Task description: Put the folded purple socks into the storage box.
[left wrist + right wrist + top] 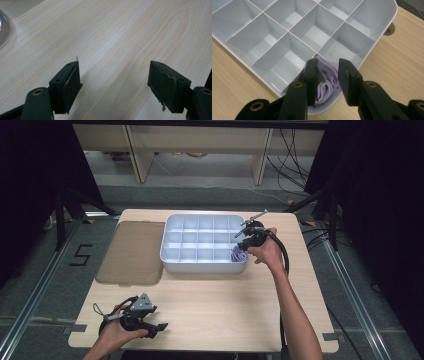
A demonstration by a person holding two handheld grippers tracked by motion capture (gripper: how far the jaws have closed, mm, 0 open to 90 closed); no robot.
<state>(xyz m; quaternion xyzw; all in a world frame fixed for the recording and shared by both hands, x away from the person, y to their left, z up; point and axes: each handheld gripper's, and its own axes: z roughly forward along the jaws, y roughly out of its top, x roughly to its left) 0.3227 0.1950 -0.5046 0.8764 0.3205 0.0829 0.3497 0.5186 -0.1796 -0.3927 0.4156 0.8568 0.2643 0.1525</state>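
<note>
The right gripper point(327, 75) is hovering over the near right corner cell of the tray point(172, 256), where a lilac cloth point(327, 82) is lying bunched up. In the right gripper view its jaws are standing partly apart on either side of the cloth's folds. The left jaw is close against the fabric, the right one looks clear of it, and I cannot tell whether they are pinching any of it. In the high view the cloth point(238, 254) is sitting inside that cell, against the tray's right wall.

The left gripper point(152, 324) is resting low over the near left part of the table point(225, 305), well apart from the tray, with its jaws wide apart and nothing between them.

The other cells of the tray are looking bare. A brown lid point(132, 252) is lying flat on the table just left of the tray.

Judging from this, the cloth is already stowed in its cell, or is at the point of being let go or picked up there. What seems left is drawing the right gripper clear and probably fitting the lid, which is untouched.
</note>
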